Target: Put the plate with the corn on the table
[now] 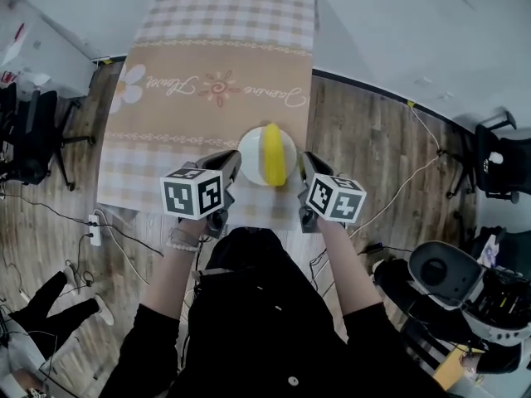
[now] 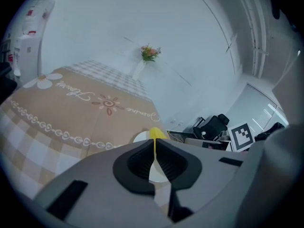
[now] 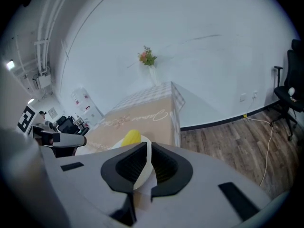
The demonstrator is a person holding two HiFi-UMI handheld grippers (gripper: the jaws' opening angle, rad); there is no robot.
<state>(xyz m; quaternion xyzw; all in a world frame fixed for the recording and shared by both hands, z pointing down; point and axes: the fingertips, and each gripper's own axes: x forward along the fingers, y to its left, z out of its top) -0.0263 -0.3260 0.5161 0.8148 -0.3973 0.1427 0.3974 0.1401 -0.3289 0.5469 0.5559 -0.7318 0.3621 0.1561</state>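
A white plate (image 1: 251, 151) with a yellow corn cob (image 1: 272, 154) on it hangs over the near end of the long table (image 1: 166, 114). My left gripper (image 1: 232, 169) is shut on the plate's left rim, and my right gripper (image 1: 302, 171) is shut on its right rim. In the left gripper view the plate's edge (image 2: 156, 167) runs between the closed jaws with the corn (image 2: 157, 133) just past them. In the right gripper view the rim (image 3: 144, 171) is pinched the same way, and the corn (image 3: 131, 137) lies beyond.
The table wears a beige and checked cloth (image 1: 217, 23) with flower prints. A vase of flowers (image 2: 145, 60) stands at its far end by the white wall. Office chairs (image 1: 33, 135) and cables (image 1: 99, 230) sit on the wooden floor to the left, more chairs (image 1: 498, 160) at right.
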